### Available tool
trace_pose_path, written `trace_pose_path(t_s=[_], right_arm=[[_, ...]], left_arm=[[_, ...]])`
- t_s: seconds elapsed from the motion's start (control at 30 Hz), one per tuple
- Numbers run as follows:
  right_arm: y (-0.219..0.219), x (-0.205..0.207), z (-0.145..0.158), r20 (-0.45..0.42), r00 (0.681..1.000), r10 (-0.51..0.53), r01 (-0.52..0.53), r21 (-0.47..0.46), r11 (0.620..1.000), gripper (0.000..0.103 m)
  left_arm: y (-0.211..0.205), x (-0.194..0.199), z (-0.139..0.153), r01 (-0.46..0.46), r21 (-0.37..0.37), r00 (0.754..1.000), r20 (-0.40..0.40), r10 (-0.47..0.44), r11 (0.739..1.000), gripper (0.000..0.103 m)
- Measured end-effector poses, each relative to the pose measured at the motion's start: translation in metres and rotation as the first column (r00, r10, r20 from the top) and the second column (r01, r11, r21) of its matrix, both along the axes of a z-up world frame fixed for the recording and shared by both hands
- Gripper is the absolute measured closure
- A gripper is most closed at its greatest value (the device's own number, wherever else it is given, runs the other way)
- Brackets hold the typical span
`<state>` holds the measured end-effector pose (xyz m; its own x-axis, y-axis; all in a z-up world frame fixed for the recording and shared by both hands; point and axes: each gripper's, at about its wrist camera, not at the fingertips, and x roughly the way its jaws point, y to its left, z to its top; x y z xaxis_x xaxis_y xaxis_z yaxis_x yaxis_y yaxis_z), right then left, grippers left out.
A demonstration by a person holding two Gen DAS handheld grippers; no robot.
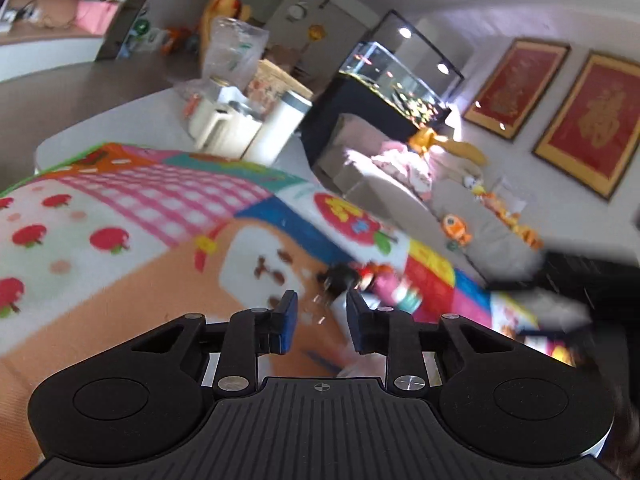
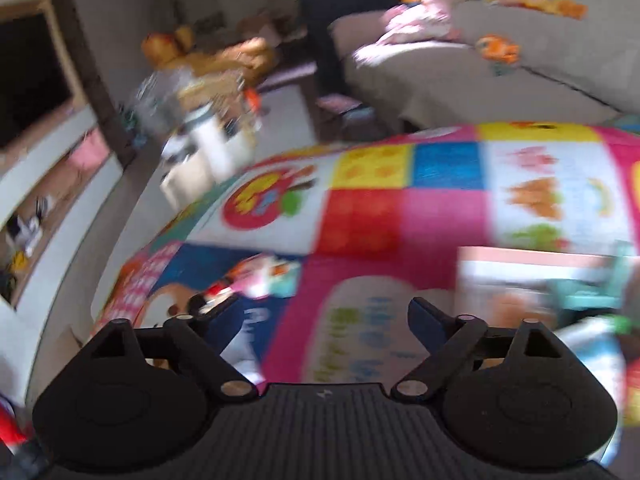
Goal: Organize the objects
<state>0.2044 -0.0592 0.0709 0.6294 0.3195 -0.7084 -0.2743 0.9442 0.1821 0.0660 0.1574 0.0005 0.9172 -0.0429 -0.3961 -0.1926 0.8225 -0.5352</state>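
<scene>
Left gripper (image 1: 322, 320) low over colourful play mat (image 1: 132, 216), jaws narrow with a gap, something pale and blurred between the pads, grip not clear; small doll-like toy (image 1: 372, 280) with dark head and pink body lying on the mat just past the fingertips, white jugs (image 1: 240, 128) further back. Right gripper (image 2: 324, 320) over the pink part of the same mat, jaws spread wide and empty, blurred toy (image 2: 260, 280) near left finger, box (image 2: 520, 280) at right.
</scene>
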Motion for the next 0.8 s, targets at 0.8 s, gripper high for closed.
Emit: trace_pose_path(t_s=[0.8], right_arm=[[0.073, -0.029, -0.047, -0.047, 0.943, 0.329, -0.323, -0.363, 0.874, 0.048]], left_arm=[[0.012, 0.004, -0.014, 0.063, -0.164, 0.994, -0.072, -0.076, 0.984, 0.076]])
